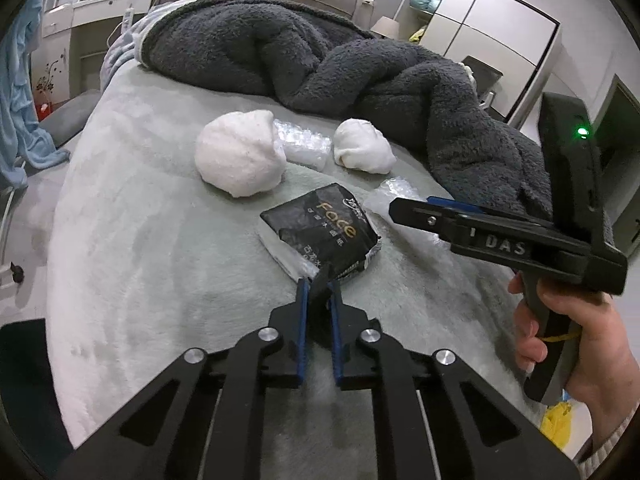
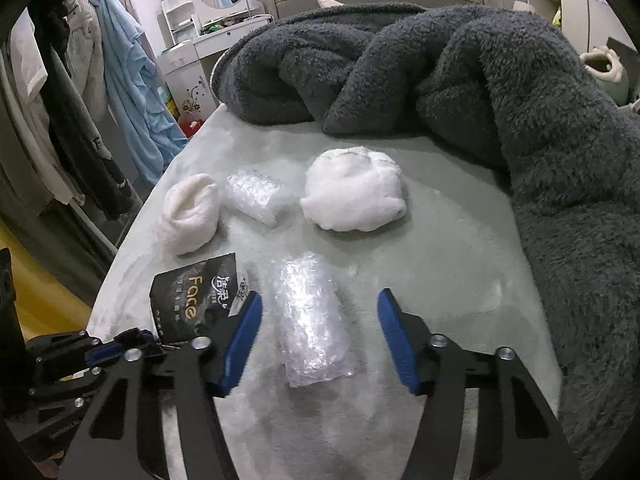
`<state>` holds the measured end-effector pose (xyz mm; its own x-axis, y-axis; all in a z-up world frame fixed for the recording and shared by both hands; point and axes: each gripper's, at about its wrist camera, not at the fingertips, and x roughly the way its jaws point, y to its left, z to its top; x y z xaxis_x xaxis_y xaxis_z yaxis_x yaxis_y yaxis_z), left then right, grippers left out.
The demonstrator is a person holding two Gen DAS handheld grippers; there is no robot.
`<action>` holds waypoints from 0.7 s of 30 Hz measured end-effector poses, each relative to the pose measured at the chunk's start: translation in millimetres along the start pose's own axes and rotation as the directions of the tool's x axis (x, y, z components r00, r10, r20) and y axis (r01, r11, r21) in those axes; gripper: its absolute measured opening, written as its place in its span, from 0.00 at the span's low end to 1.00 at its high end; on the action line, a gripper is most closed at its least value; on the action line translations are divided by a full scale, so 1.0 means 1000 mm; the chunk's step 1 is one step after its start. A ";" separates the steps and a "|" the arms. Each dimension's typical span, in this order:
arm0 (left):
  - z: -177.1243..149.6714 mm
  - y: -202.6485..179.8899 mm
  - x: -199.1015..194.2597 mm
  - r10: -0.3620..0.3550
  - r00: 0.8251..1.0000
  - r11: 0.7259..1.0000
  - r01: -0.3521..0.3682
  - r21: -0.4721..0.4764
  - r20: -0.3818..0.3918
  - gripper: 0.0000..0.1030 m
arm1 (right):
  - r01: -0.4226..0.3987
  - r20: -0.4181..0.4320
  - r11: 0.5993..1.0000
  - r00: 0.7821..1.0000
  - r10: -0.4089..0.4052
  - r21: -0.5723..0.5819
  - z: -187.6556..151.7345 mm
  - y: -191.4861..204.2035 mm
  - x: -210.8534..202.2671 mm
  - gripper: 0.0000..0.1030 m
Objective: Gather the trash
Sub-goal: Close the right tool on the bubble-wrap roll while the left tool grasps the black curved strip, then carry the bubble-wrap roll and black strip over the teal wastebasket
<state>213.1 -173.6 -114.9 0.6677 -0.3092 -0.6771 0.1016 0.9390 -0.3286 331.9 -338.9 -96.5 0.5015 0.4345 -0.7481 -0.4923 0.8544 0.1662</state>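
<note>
Left wrist view: I am watching the left gripper (image 1: 319,280) clenching on the near corner of the black Face packet (image 1: 320,232), which is lying on the pale bedsheet (image 1: 132,240). The right gripper (image 1: 416,206) is hovering at the right over a bubble-wrap piece (image 1: 390,192), a hand (image 1: 576,332) gripping its handle.

Right wrist view: the right gripper (image 2: 320,308) is standing spread, its pads not touching the bubble-wrap piece (image 2: 310,320) lying between them. Two white wads (image 2: 354,194) and another bubble-wrap roll (image 2: 256,196) are sitting beyond, near the grey blanket (image 2: 520,120).
</note>
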 end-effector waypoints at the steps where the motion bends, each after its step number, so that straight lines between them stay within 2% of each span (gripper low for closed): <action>1: 0.000 0.001 -0.002 -0.002 1.000 1.000 0.002 0.008 0.002 0.10 | -0.001 -0.007 1.000 1.000 0.001 0.000 0.000 0.001 0.002 0.48; 3: 0.001 0.002 -0.005 -0.004 1.000 1.000 0.003 0.018 0.005 0.10 | 0.012 -0.029 1.000 0.999 -0.012 -0.006 0.001 0.004 0.006 0.38; 5: 0.002 0.004 -0.009 -0.003 1.000 1.000 0.003 0.030 0.008 0.10 | 0.030 -0.058 0.999 0.998 -0.031 -0.012 -0.001 0.008 0.013 0.37; 12: 0.007 0.016 -0.026 -0.007 1.000 0.998 0.006 0.061 0.012 0.10 | 0.058 -0.031 0.998 0.998 -0.057 0.012 0.012 0.015 0.000 0.36; 21: 0.013 0.037 -0.047 -0.021 1.000 0.998 0.021 0.066 -0.005 0.10 | 0.066 0.001 0.998 0.998 -0.066 0.018 0.019 0.045 -0.017 0.36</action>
<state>195.6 -122.1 -86.7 0.6614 -0.3299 -0.6736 0.1642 0.9400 -0.2991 314.6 -302.0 -64.2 0.5339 0.3772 -0.7567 -0.4448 0.8864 0.1280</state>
